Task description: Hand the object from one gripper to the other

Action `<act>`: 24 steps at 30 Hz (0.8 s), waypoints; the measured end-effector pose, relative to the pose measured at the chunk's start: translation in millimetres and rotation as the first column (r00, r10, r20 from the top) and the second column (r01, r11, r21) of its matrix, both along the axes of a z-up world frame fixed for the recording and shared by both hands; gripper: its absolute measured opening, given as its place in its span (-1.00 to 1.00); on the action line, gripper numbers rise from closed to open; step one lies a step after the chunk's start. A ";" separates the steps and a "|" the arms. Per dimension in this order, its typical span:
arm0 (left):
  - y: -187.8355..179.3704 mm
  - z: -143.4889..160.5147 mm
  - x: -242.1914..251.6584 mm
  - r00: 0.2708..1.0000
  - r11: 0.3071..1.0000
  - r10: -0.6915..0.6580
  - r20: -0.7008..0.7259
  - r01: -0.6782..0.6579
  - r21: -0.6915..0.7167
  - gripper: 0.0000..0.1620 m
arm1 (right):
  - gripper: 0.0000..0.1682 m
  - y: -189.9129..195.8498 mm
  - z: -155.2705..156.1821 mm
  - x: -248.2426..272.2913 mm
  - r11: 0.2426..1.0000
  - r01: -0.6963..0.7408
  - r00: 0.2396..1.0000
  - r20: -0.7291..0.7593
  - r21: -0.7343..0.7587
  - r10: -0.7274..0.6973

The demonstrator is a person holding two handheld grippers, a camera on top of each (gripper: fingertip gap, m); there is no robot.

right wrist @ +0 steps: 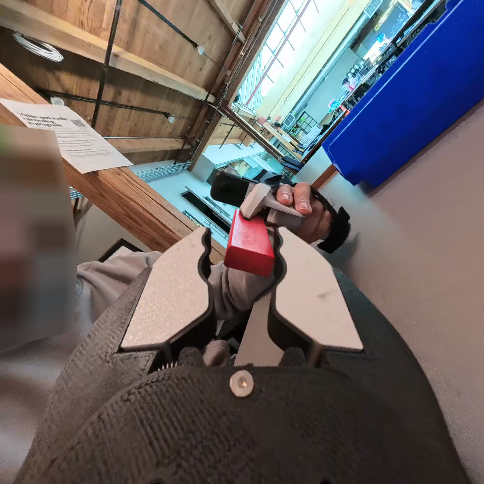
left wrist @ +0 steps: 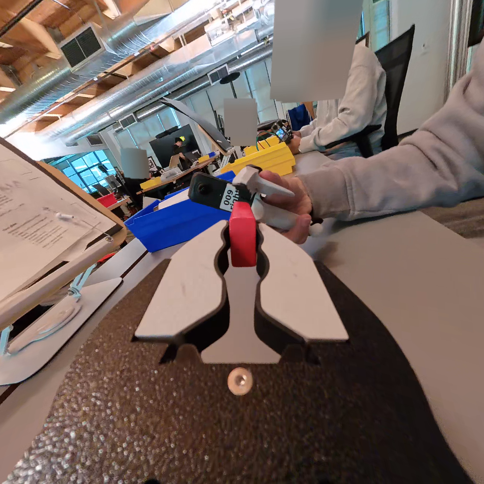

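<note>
The left wrist view alone shows, from left to right, a tilted document stand [left wrist: 52, 209], a blue bin [left wrist: 170, 225], a yellow bin [left wrist: 264, 157] and a seated person in a pale top [left wrist: 353, 110] beyond the grey table [left wrist: 392, 288]. The right wrist view alone shows a paper sheet [right wrist: 78, 138] on a wooden beam [right wrist: 131, 199].

The left gripper [left wrist: 242, 227] has its jaws drawn close, with both tips pressed on the sides of the red block [left wrist: 242, 238]. The block is upright, clear of the table, and its far end reaches toward the right gripper's camera body [left wrist: 209, 191], gripped by a hand [left wrist: 290, 204].

The right gripper [right wrist: 243, 230] has its jaws spread wide. The block's near end lies between them, tilted, with a clear gap to the left finger [right wrist: 172, 288]. It is against or just beside the right finger [right wrist: 309, 293]; contact cannot be confirmed. In this view a pale finger [right wrist: 252, 204] of the left gripper clamps the block's far end.
</note>
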State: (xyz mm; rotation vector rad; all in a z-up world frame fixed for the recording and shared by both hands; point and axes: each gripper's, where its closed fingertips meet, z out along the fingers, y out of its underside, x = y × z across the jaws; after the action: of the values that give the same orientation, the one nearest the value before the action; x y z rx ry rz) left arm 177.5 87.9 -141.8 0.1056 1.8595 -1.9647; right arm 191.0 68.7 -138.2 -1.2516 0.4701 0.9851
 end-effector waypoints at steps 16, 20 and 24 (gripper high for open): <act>-9.5 -7.3 -9.5 0.994 0.996 -0.011 0.108 0.001 0.094 -0.80 | -0.51 -8.6 -11.2 -9.2 0.991 -0.120 0.991 -0.063 -0.067 0.116; -8.1 -3.0 -10.6 0.992 0.996 -0.008 0.124 -0.002 0.086 -0.80 | -0.12 -8.8 -23.8 -6.0 0.984 -0.087 0.996 -0.020 -0.156 0.085; -10.2 -7.4 -10.2 0.989 0.993 -0.001 0.145 -0.017 0.117 -0.80 | -0.33 -2.0 -23.3 -14.8 0.980 -0.151 0.987 -0.068 -0.127 0.143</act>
State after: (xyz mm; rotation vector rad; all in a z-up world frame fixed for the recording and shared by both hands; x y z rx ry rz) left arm 167.3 77.7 -149.2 0.2690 1.8759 -1.7907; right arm 176.2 66.7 -161.5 -1.3943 0.5000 1.1332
